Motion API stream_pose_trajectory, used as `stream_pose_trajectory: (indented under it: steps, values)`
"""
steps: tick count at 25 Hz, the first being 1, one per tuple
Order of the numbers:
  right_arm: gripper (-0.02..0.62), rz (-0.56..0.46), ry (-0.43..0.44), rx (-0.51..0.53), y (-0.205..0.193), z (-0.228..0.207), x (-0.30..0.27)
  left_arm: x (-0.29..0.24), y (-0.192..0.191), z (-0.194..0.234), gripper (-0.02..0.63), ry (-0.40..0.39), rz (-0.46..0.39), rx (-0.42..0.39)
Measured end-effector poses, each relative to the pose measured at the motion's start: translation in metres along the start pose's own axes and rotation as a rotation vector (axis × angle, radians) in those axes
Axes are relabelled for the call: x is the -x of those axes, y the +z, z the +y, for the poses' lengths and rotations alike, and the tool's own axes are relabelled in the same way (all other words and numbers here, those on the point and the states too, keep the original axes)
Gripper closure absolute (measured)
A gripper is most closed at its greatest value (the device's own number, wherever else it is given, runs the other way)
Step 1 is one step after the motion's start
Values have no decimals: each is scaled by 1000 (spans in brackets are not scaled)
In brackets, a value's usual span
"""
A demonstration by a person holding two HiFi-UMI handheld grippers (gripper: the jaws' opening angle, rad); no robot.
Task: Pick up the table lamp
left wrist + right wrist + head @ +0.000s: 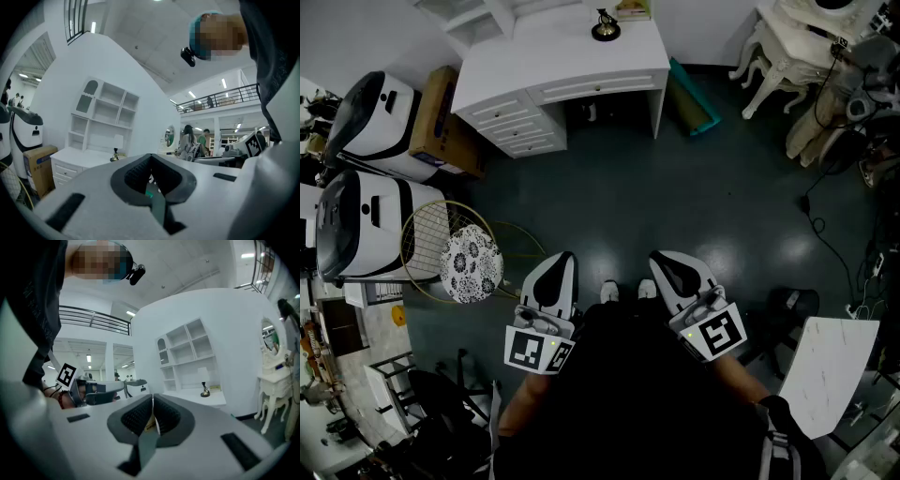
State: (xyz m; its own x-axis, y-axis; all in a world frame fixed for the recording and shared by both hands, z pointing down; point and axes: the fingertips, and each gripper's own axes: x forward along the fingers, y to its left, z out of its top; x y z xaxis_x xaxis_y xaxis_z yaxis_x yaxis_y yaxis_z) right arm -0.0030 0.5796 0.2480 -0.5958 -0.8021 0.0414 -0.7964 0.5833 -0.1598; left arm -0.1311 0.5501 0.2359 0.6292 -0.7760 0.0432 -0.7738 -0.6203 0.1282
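**Head view first: the lamp stands far off on the desk, and both grippers are closed and empty**

Head view: the small table lamp with a dark round foot (606, 26) stands at the top centre of the frame, on the white painted desk with drawers (553, 66). It is well apart from both tools. The white left gripper (555, 272) and the white right gripper (675, 272) sit low in the middle, above the dark glossy floor (675, 187).

Left gripper view: the jaws are pressed together, with nothing between the dark ribbed rubber pads (136, 175). The lamp (116, 150) shows small at the lower left of centre, with a pale boxy shade, a thin dark stem and a brass-coloured foot.

Right gripper view: these jaws are also closed on nothing. The lamp (204, 384) is to the right of centre, in front of the white open shelves (187, 352).

I judge the lamp to be light and a little top-heavy. The shade looks thin and easy to dent. The stem seems stiff and smooth, perhaps slippery. The best hold is probably on the stem just above the foot, and the jaws must open first.
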Motion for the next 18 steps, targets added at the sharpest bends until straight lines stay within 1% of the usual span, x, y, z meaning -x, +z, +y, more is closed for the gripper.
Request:
stream_pose_trajectory:
  steps: [3, 7, 9, 14, 18]
  values:
    - [561, -38, -9, -5, 3, -11, 10, -5, -3, -12, 589, 8, -6, -6]
    - [560, -95, -19, -62, 6, -27, 31, -9, -9, -26, 589, 15, 5, 12]
    - [561, -117, -22, -63, 4, -34, 39, -8, -11, -29, 589, 19, 6, 10]
    - [561, -74, -43, -53, -17, -52, 54, -1, -12, -35, 589, 58, -14, -2]
    - [561, -62, -39, -51, -19, -57, 57, -2, -16, -33, 589, 68, -6, 6]
